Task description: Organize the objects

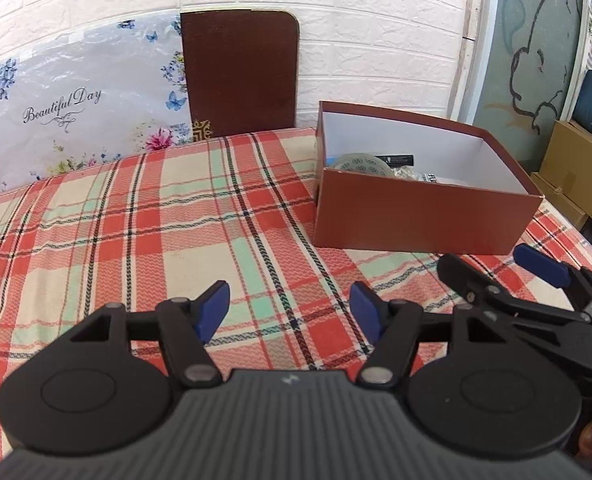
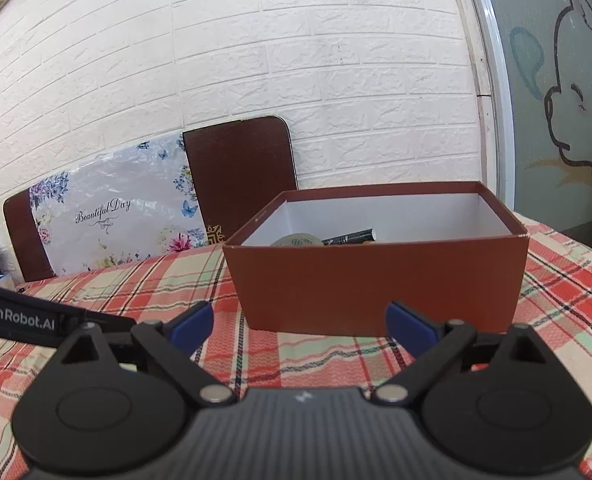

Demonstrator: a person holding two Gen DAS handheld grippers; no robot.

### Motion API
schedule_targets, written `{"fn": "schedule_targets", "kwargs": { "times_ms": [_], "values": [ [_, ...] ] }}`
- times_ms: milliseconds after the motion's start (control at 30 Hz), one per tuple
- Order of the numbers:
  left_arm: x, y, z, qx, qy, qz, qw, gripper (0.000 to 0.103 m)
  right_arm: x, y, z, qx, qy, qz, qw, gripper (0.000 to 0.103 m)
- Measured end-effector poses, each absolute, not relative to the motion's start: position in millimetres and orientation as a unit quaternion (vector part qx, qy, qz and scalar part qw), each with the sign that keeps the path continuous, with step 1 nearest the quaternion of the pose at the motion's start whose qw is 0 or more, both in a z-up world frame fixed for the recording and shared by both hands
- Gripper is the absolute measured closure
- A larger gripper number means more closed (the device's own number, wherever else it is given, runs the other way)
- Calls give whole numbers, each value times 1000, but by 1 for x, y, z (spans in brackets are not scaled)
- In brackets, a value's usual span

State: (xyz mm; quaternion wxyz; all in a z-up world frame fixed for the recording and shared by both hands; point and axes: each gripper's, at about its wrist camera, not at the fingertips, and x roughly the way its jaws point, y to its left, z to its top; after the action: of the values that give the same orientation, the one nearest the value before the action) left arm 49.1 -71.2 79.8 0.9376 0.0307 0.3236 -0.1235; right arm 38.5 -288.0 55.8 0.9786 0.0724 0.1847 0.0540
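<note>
A brown cardboard box (image 1: 424, 216) with a white inside stands on the plaid tablecloth (image 1: 136, 224) at the right. Inside it lie a round patterned item (image 1: 360, 164) and a black tube (image 1: 396, 159). My left gripper (image 1: 290, 312) hovers open over the bare cloth, left of the box, with nothing between its blue pads. The right gripper (image 1: 496, 268) shows beside it at the right edge. In the right wrist view the box (image 2: 376, 280) sits just ahead of my right gripper (image 2: 298, 326), which is open and holds nothing. The round item (image 2: 298, 240) and tube (image 2: 352, 237) peek over the rim.
A floral "Beautiful Day" board (image 1: 80, 108) and a dark brown panel (image 1: 240, 76) lean against the white brick wall behind the table. Cardboard cartons (image 1: 576, 168) stand on the floor to the right, past the table edge. The other gripper's strap (image 2: 20, 316) crosses the left side.
</note>
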Motion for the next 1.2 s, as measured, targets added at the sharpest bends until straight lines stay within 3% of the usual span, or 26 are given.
{"fn": "schedule_targets", "kwargs": {
  "times_ms": [300,467,1200],
  "values": [
    [57,-69,68,38,330,-114,936,35,42,-297,76,77,175,51,980,6],
    [55,-71,66,51,322,-112,939,29,36,-306,92,89,155,39,983,4],
    [55,-73,57,57,350,-99,930,17,31,-295,67,101,220,44,969,3]
  ]
}}
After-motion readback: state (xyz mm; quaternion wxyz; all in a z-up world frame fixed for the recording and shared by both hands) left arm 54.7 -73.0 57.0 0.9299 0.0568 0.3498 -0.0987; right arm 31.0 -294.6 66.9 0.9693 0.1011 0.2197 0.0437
